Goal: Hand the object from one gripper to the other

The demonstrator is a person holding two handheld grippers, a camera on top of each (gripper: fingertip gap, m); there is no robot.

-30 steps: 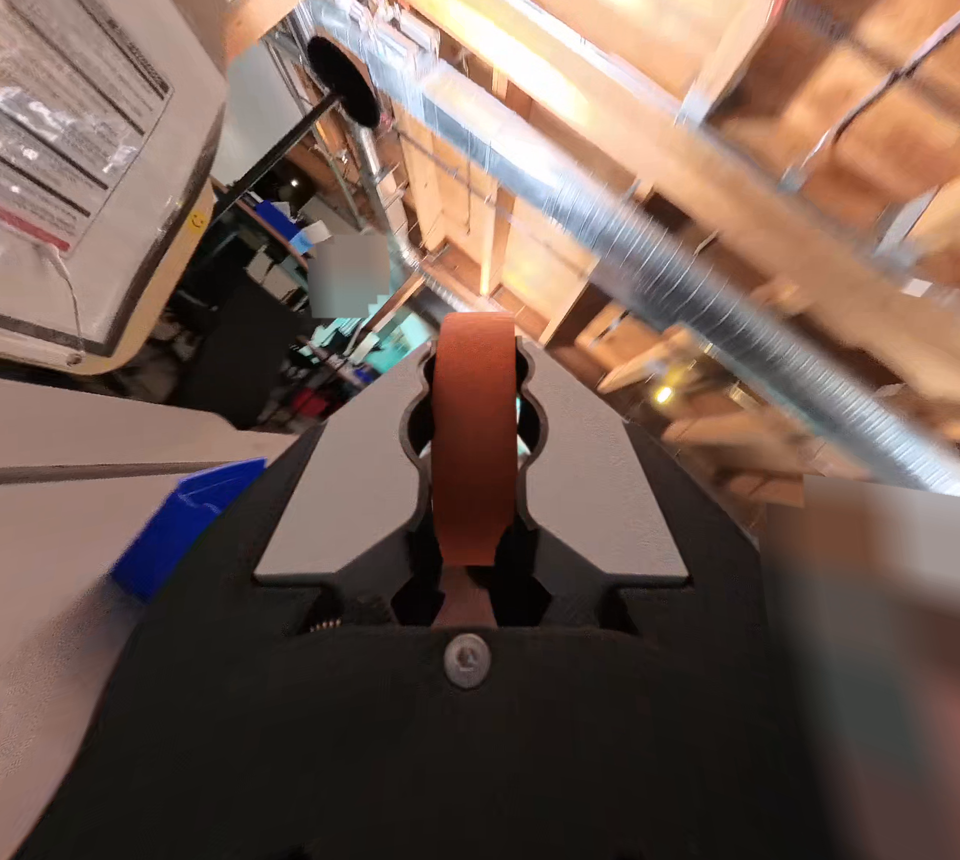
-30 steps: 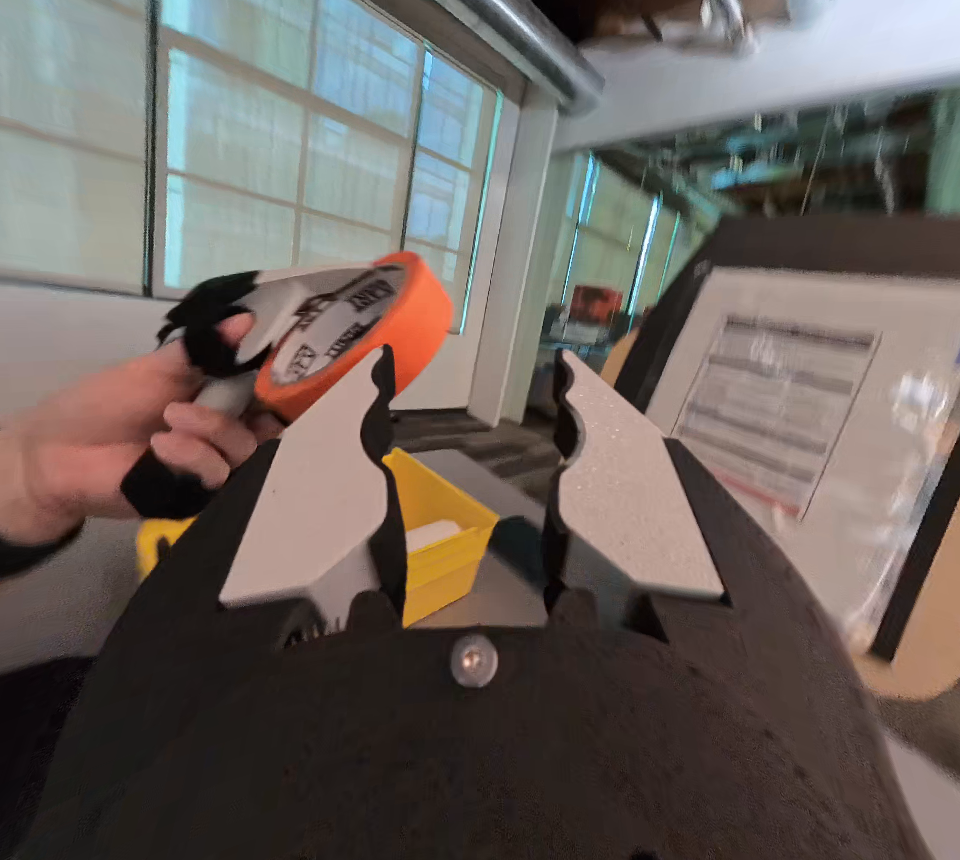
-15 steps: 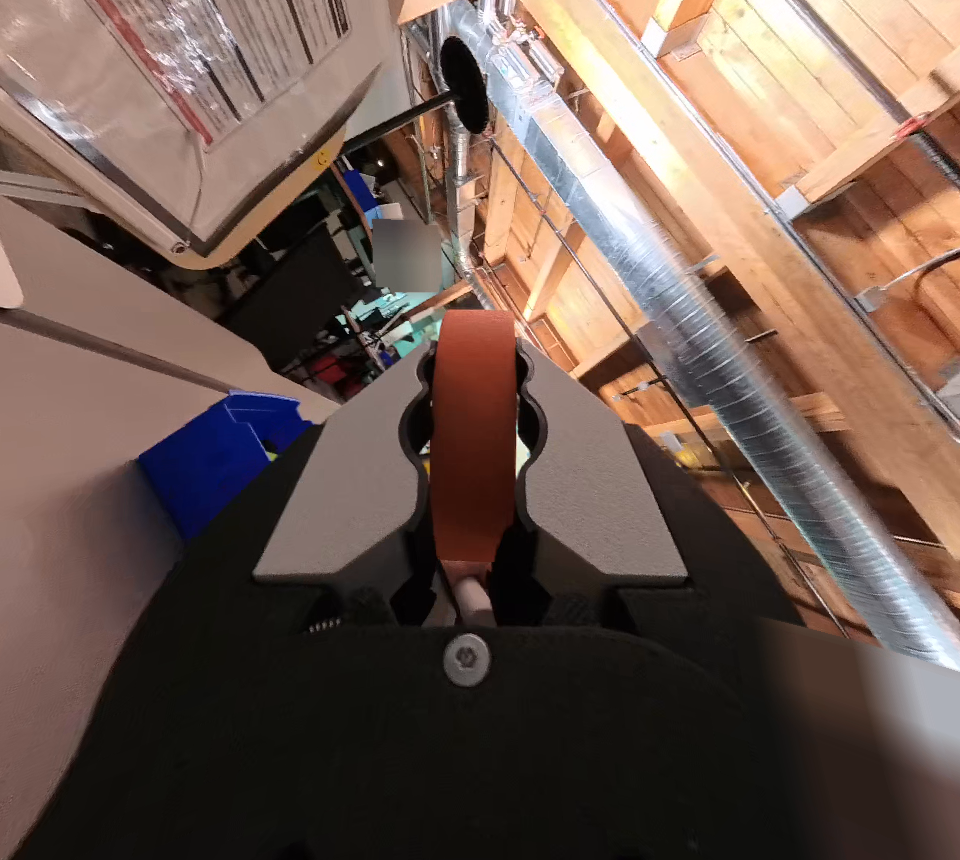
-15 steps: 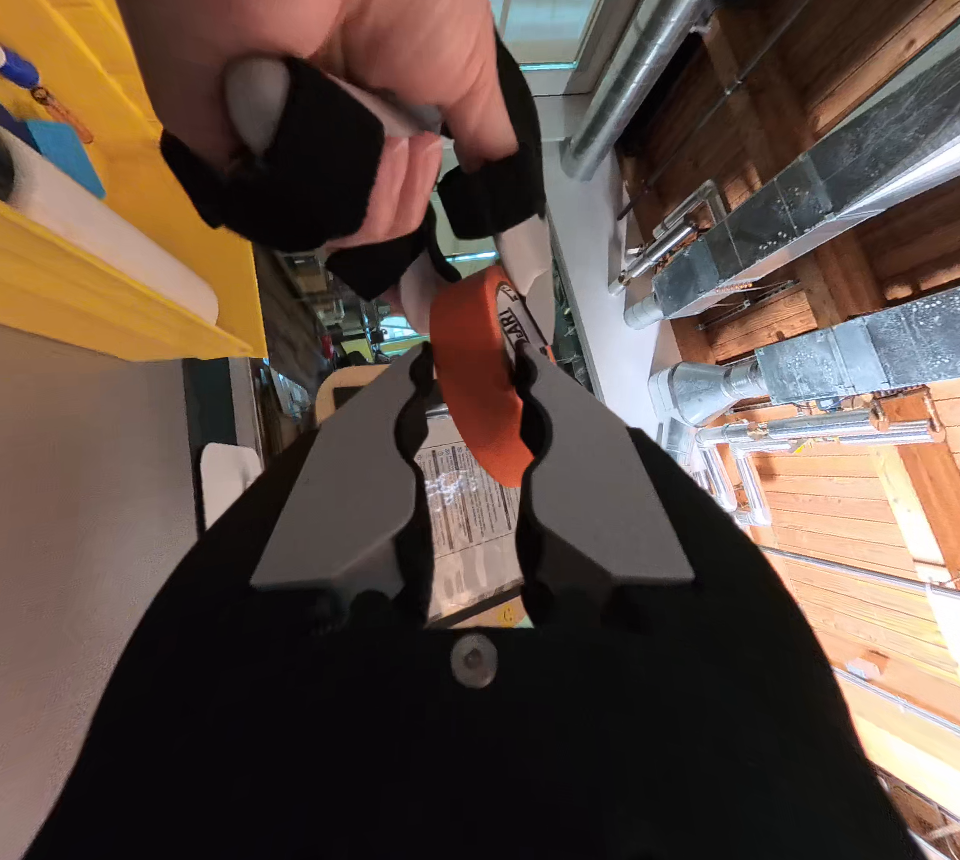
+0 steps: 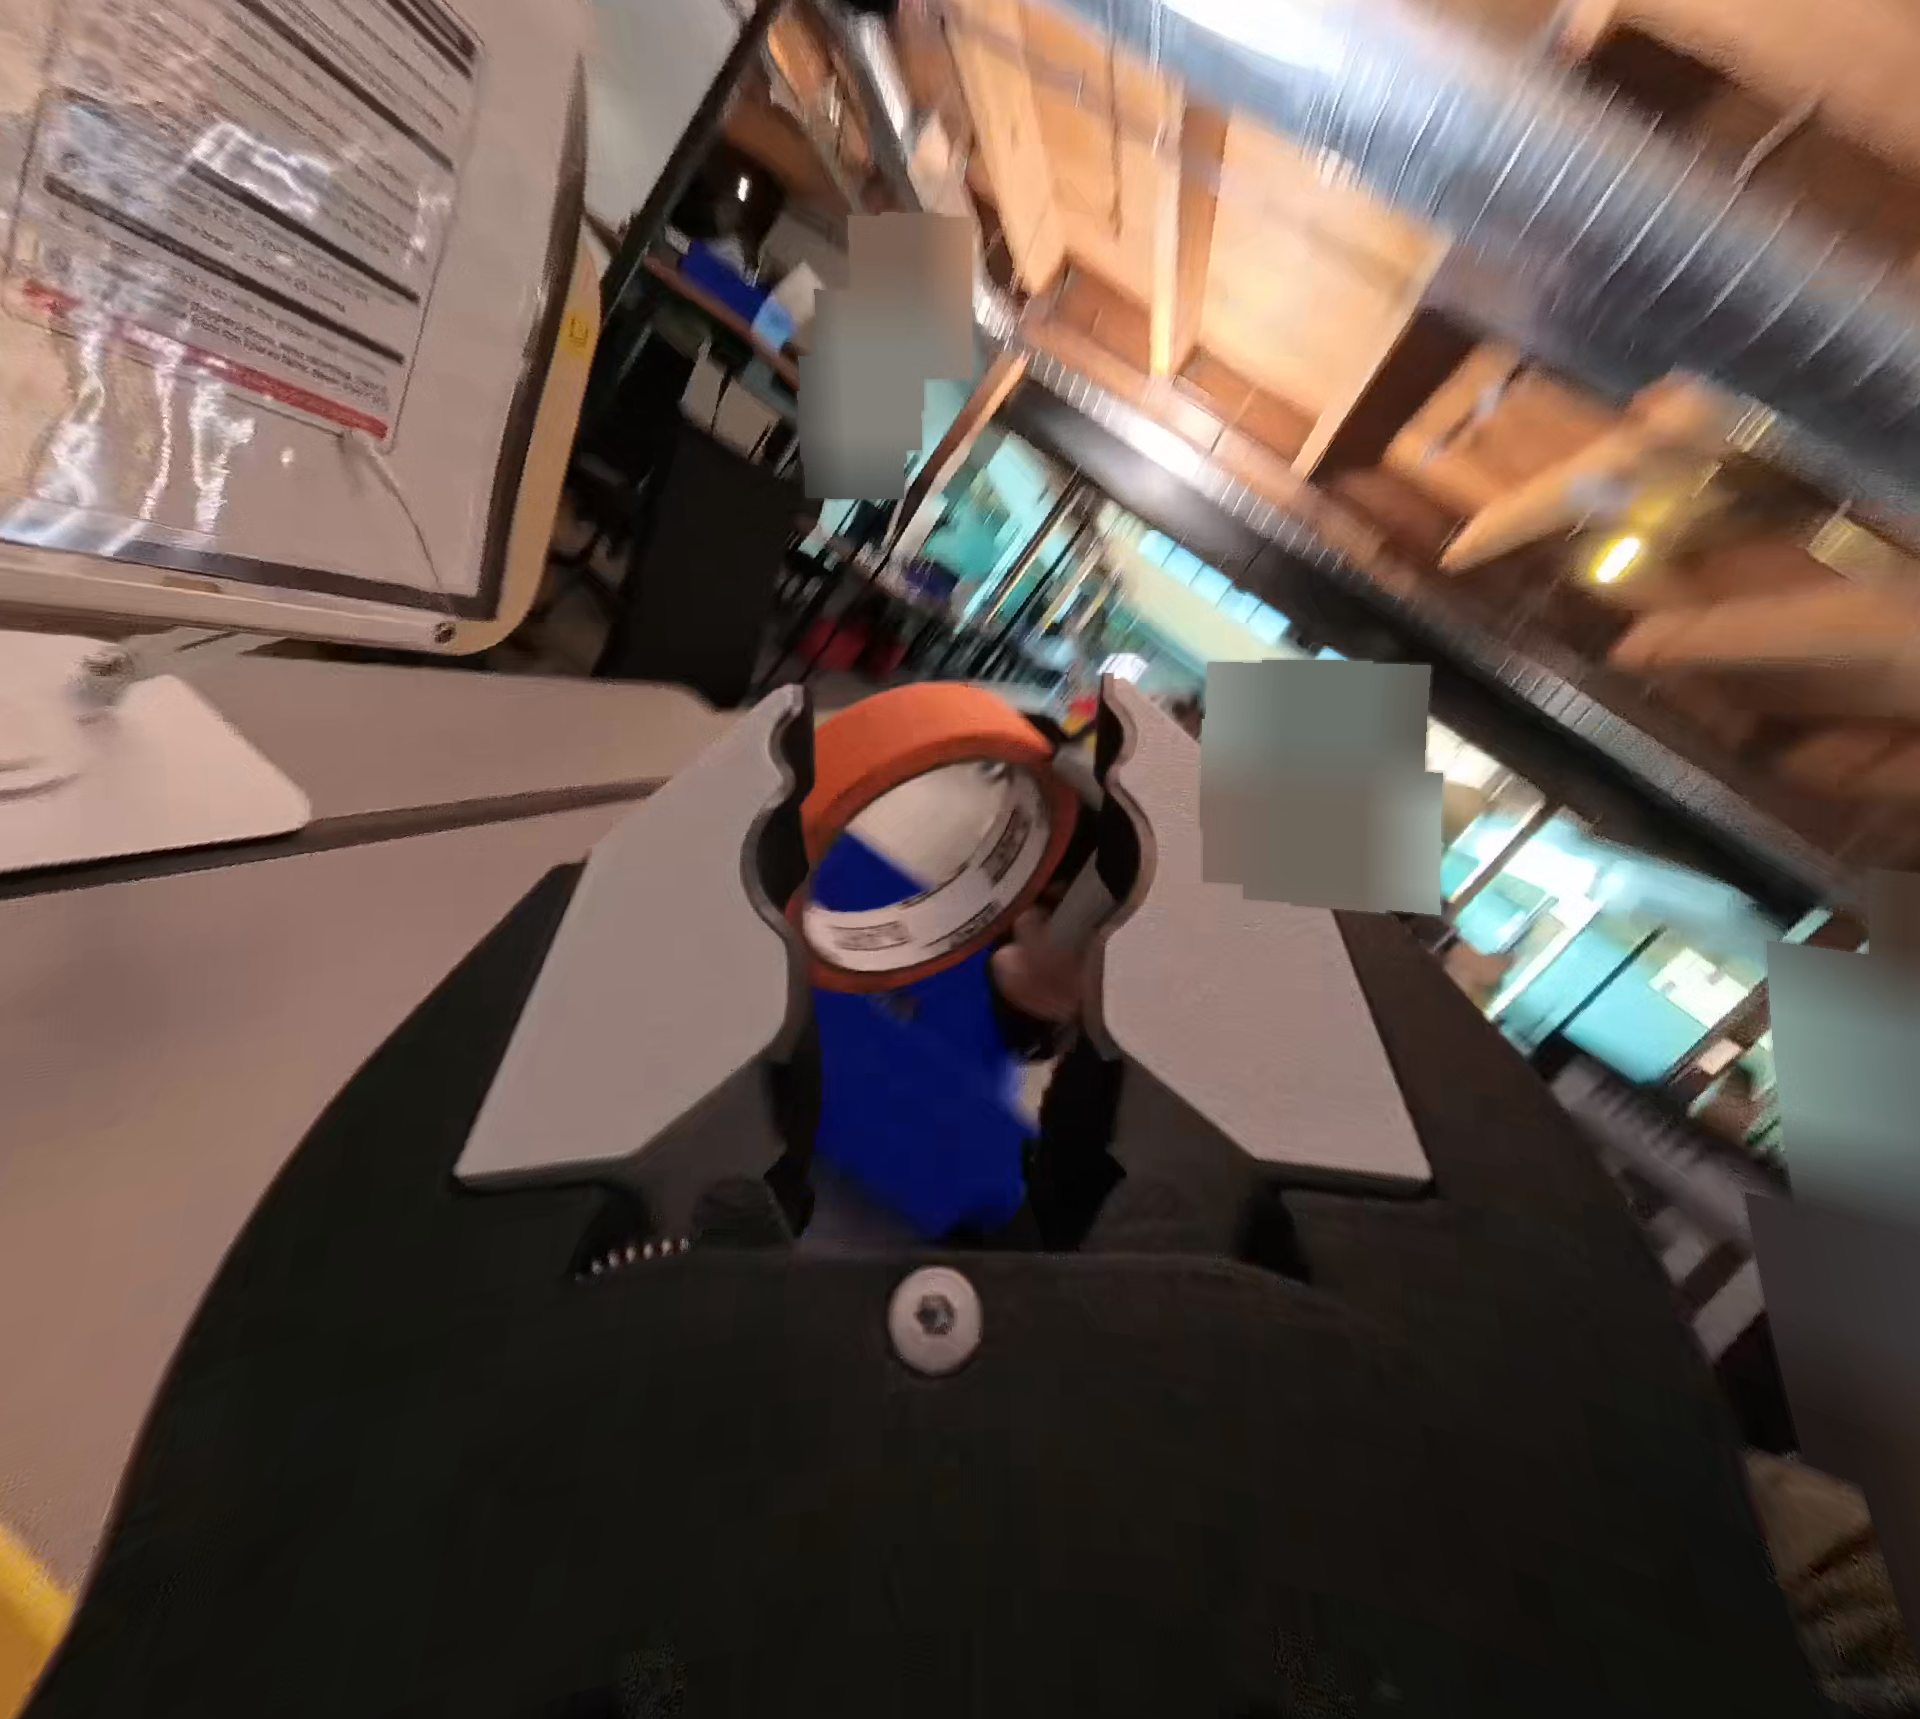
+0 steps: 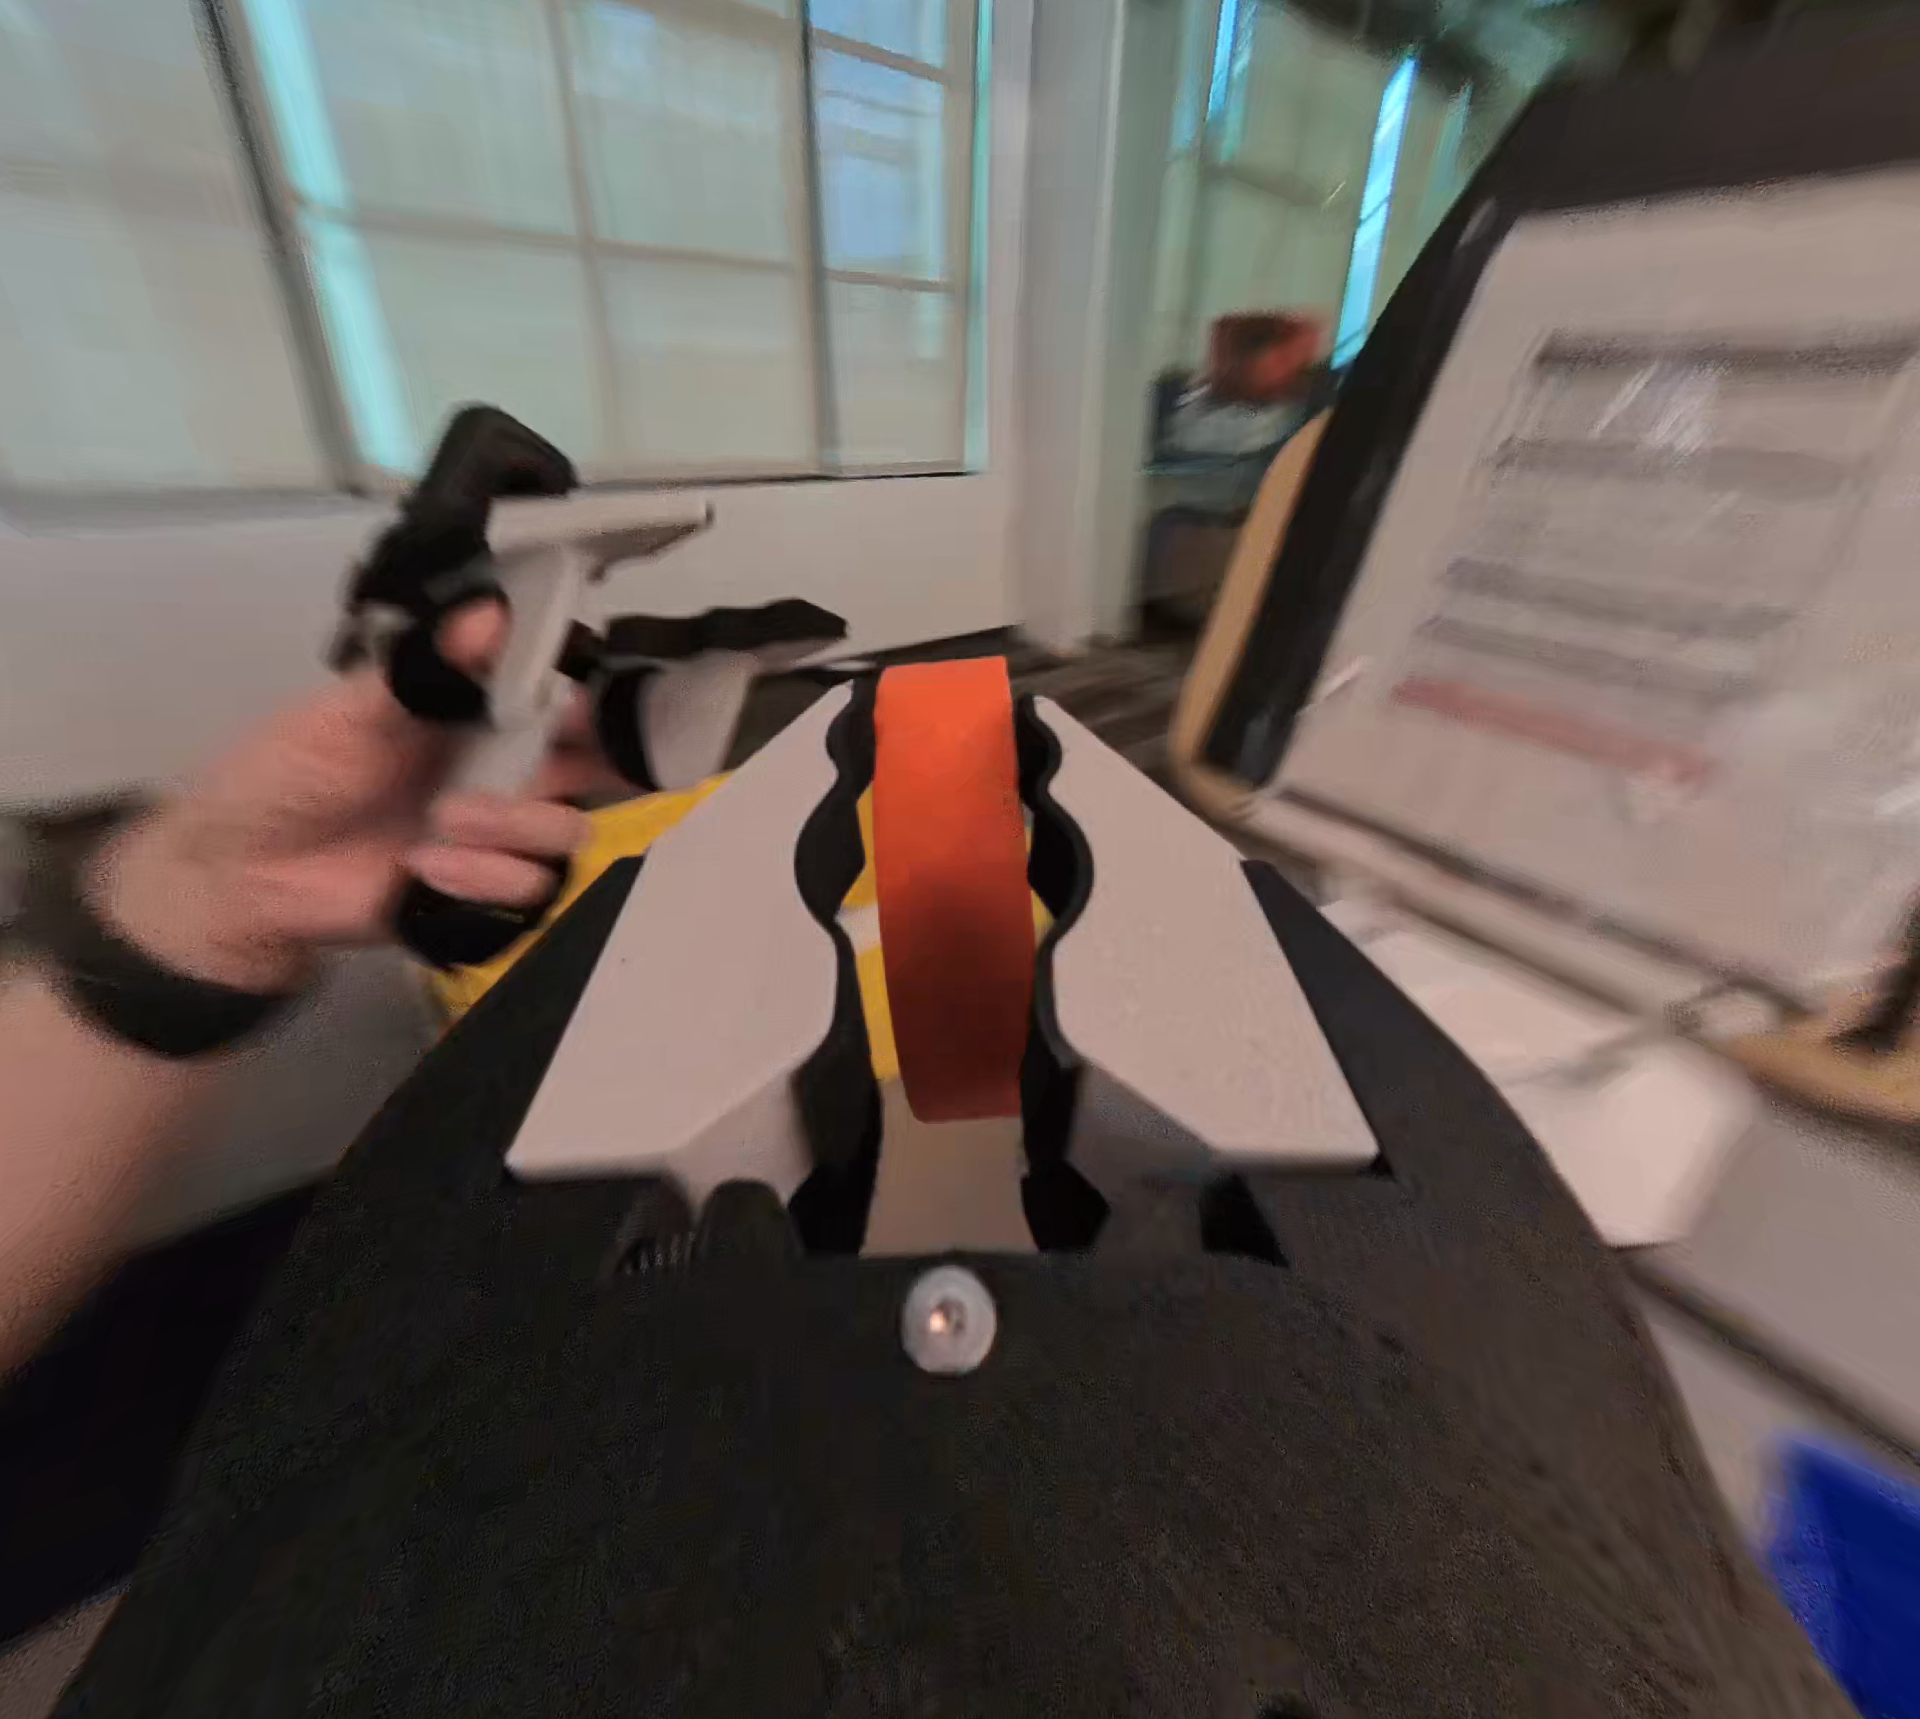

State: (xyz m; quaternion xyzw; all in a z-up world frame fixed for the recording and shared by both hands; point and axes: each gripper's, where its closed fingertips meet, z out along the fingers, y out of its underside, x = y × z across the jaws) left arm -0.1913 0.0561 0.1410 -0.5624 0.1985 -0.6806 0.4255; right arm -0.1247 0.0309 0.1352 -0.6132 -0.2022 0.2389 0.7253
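Note:
An orange tape roll (image 6: 951,900) stands edge-on between the fingers of my right gripper (image 6: 945,703), which is shut on it. My left gripper (image 5: 951,703) is open and empty. In the left wrist view the tape roll (image 5: 935,838) shows just beyond the left fingertips, its white core facing me, with part of the right gripper and a hand behind it. In the right wrist view the left gripper (image 6: 774,568) is off to the left, held by a hand (image 6: 312,838), jaws apart and clear of the roll.
A yellow bin (image 6: 665,828) sits on the grey table behind the right gripper. A blue bin (image 5: 914,1098) lies beyond the left gripper and also shows at the lower right of the right wrist view (image 6: 1849,1586). A white board with a printed sheet (image 6: 1662,630) stands at the right. Spacing between my two grippers at the tips: around 8 centimetres.
The tape roll has passed from the left gripper to the right. The right gripper closed on it, and the left gripper opened and drew back. Both views are now blurred by motion.

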